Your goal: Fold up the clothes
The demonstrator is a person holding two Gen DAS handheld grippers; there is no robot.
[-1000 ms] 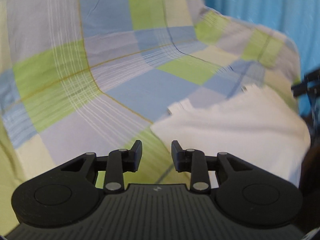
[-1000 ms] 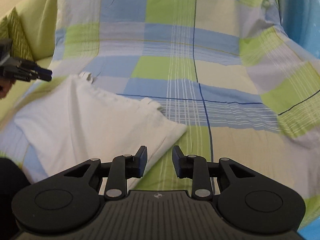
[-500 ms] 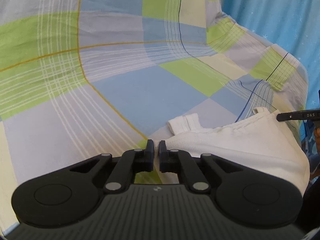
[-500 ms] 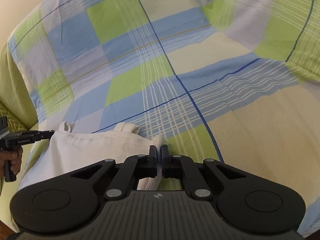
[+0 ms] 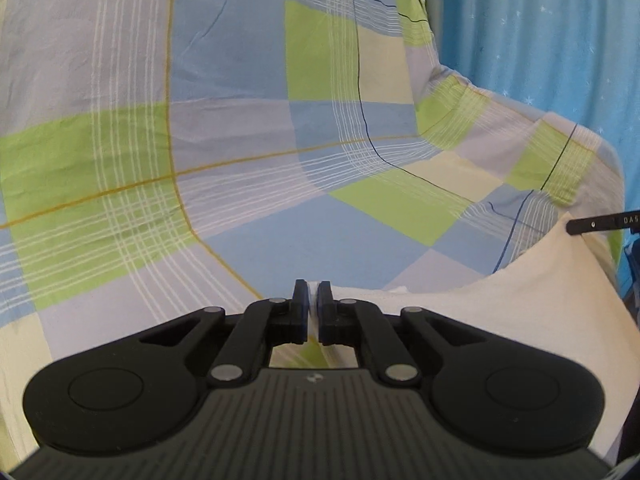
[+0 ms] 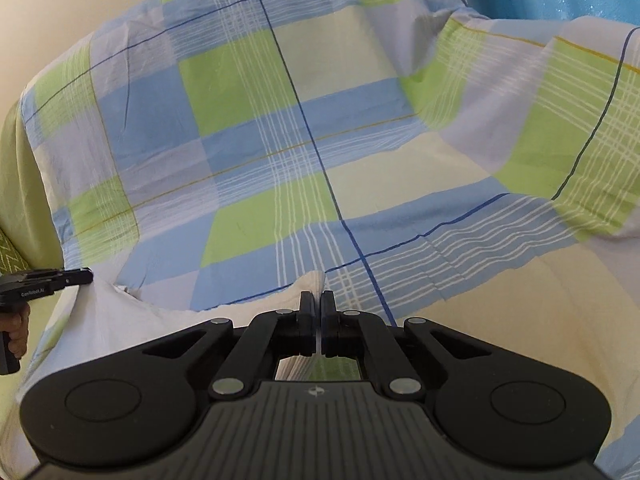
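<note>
A white garment (image 5: 520,300) hangs stretched between my two grippers above a checked sheet. My left gripper (image 5: 313,292) is shut on one corner of it, with white cloth showing between the pads. The right gripper's tip (image 5: 600,222) pokes in at the right edge of the left wrist view, at the garment's other corner. In the right wrist view my right gripper (image 6: 318,300) is shut on a white corner of the garment (image 6: 120,316). The left gripper (image 6: 48,282) shows at the left edge there, held by a hand (image 6: 18,332).
A blue, green and cream checked sheet (image 5: 240,140) covers a sofa or bed seat and back (image 6: 280,120). A blue curtain (image 5: 540,32) hangs at the right. A green cushion edge (image 6: 12,248) and a cream wall lie at the left of the right wrist view.
Both grippers went from open above the lying garment to shut on its corners. They have since lifted it, so the cloth now hangs taut between them.
</note>
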